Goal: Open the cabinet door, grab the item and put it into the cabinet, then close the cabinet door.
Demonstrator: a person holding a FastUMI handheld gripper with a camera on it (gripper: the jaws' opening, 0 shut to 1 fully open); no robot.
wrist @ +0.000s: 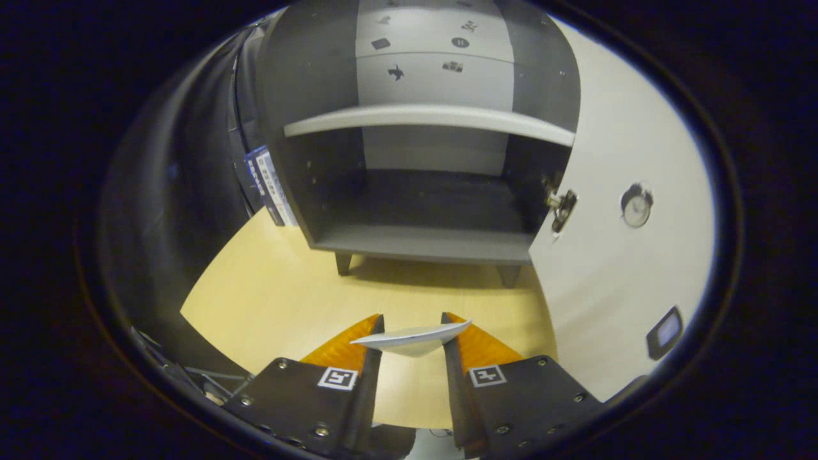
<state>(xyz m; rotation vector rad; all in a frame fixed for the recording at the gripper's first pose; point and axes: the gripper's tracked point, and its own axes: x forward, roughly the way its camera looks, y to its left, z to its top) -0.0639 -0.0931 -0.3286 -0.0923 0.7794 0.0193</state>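
Item 1. Gripper [412, 332], nearest the camera: two fingers reaching forward, each with a square marker tag on its dark mounting block. The fingers are drawn in on a thin white dish and pinch it from both sides.

Item 2. White dish [414, 337], shallow and curved, seen nearly edge-on. It spans the gap between the fingertips, its rim overlapping the right fingertip at 3 o'clock. It is lifted clear of the surface below.

Item 3. Table [287, 300], pale wood top, running under the fingers and on toward 12 o'clock as far as the cabinet feet.

Item 4. Cabinet [422, 244], grey, straight ahead at 12 o'clock, well beyond the fingertips, standing on short dark feet. Its front is open. The lower compartment is dark, with nothing visible inside it. One pale shelf [428, 118] crosses the interior above it.

Item 5. Cabinet door [613, 268], white, swung wide open at about 2 o'clock from the fingers, hinged on the cabinet's right edge. A metal hinge fitting [562, 207] shows at that edge, with a round knob [636, 206] farther out on the panel. A small dark rectangular tag [664, 332] sits low on the door.

Item 6. Back panel [434, 57] of the upper compartment, light grey, farthest off at 12 o'clock, bearing several small dark marks.

Item 7. Blue-and-white strip [268, 185], at 10 o'clock, just beside the cabinet's left wall.
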